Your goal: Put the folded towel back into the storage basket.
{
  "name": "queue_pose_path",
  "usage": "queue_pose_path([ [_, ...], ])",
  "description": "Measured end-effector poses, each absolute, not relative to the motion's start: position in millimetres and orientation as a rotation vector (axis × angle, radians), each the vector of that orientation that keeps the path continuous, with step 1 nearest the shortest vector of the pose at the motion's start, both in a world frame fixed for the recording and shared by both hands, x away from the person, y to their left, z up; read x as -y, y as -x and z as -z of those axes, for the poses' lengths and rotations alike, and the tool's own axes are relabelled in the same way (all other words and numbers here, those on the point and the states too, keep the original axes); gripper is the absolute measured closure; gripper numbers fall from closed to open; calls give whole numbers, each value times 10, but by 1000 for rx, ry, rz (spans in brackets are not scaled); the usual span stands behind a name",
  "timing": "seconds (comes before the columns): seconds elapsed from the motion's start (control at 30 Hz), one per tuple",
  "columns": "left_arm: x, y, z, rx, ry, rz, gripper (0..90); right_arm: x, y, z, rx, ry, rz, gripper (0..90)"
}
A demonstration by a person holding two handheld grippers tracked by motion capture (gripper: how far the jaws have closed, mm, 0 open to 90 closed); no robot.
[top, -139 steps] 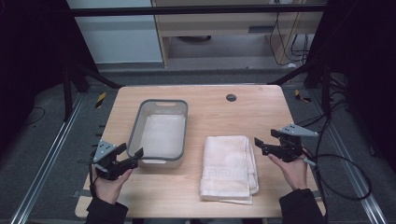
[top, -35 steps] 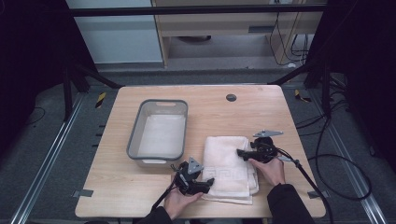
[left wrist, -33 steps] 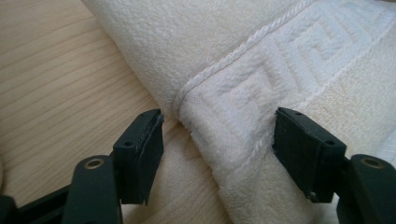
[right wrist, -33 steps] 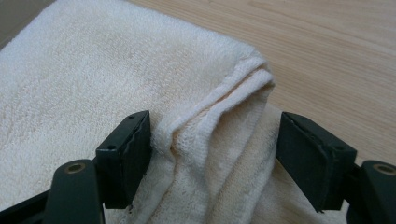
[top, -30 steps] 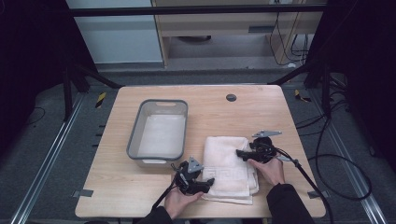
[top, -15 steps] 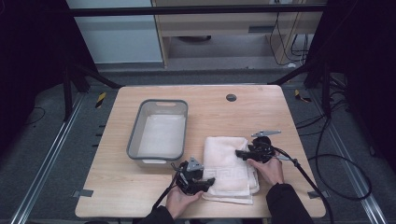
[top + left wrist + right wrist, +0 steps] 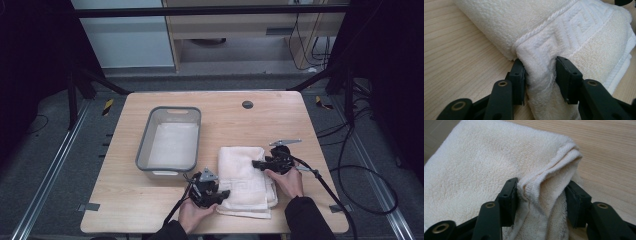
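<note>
Folded towel (image 7: pixel 245 175) on table (image 7: pixel 300 120), just right of tub (image 7: pixel 170 145); tongs at its near-left and right edges.

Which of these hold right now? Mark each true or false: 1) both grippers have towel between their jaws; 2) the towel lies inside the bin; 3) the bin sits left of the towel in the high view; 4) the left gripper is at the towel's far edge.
1) True: the left gripper and the right gripper each pinch a bunched fold of the towel; both sets of jaws have just been closing.
2) False: it lies on the table, beside the bin.
3) True.
4) False: it is at the near left corner.
</note>
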State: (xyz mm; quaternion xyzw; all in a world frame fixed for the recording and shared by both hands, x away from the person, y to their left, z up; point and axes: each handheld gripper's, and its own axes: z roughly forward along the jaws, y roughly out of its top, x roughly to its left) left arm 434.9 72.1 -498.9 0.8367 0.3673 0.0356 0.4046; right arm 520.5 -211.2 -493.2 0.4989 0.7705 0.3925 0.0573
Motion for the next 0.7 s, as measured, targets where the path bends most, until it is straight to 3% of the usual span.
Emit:
queue_pose_path([
  [0.33,-720,-4348,4970,-938,-2102,-78,723,2118,-5210,4912,-2344,-1538,-1227,634],
  [0.7,-755,-4352,4945,-931,-2066,-59,753,2150,-5188,4829,-2330,-1522,-1260,680],
])
